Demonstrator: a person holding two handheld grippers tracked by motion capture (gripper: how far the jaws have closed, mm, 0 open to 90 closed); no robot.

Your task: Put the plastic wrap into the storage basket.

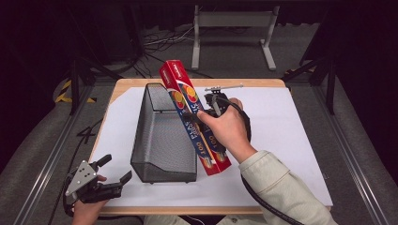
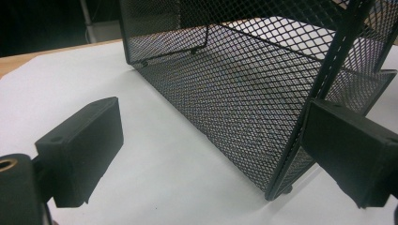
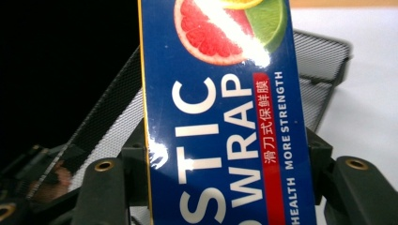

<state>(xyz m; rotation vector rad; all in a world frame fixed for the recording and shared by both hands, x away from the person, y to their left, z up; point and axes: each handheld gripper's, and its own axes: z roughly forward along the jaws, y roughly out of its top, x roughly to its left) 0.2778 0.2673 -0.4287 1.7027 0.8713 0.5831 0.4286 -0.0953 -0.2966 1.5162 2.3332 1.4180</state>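
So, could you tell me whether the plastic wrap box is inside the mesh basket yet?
Not yet: the plastic wrap box is held tilted in the right gripper, beside the mesh basket, which looks empty.

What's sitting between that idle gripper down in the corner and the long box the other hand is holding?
The black mesh basket stands between the left gripper and the plastic wrap box, seen in the high view.

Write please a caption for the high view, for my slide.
Right gripper holds a plastic wrap box tilted beside a black mesh basket; left gripper waits open.
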